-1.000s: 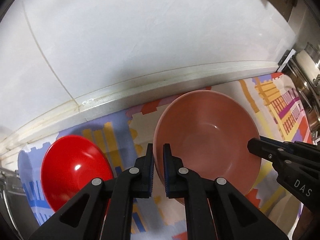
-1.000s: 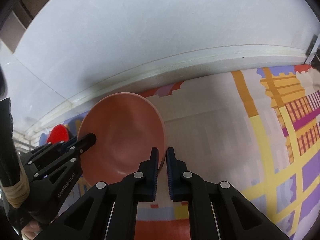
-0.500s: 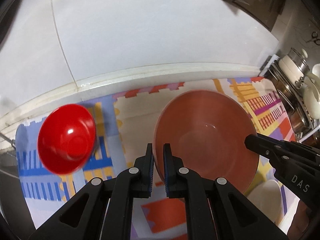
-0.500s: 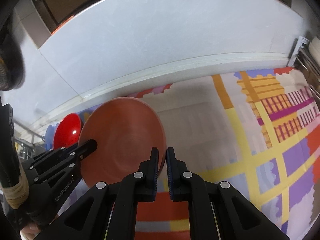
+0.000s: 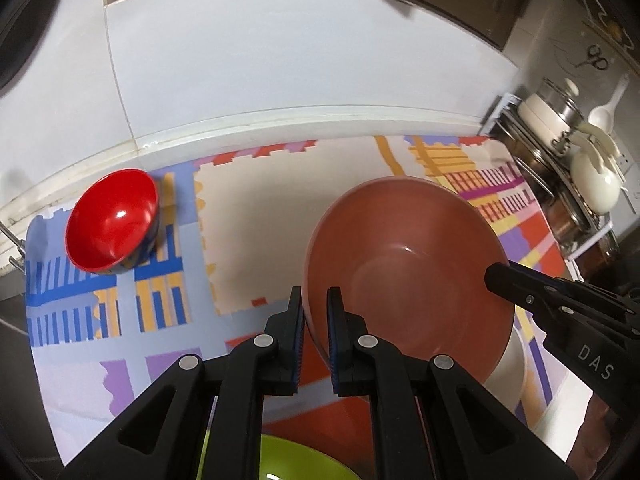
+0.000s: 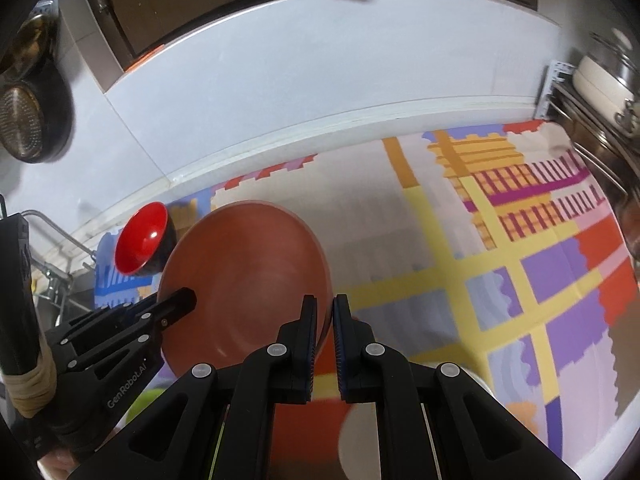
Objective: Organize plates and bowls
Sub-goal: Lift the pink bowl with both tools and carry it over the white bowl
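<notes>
You have the big terracotta bowl (image 5: 404,268) lifted clear of the patterned mat (image 5: 248,216), carried between both tools: your left gripper (image 5: 314,320) is pinched tight on the rim nearest its camera, and your right gripper (image 6: 326,320) is clamped on the opposite rim, so the bowl hangs tilted between them. Taking that bowl as the landmark, the small red bowl (image 5: 110,226) stands well apart from it, off beyond your left gripper's side and close to the wall, alone on the mat. Below the bowl's near edge a lime-green dish (image 5: 296,464) peeks out, and a pale dish (image 5: 516,372) shows under the rim on your right gripper's side. I judge the sorting is only partly done: nothing visible is stacked yet, this bowl has no resting place, and the others wait.
</notes>
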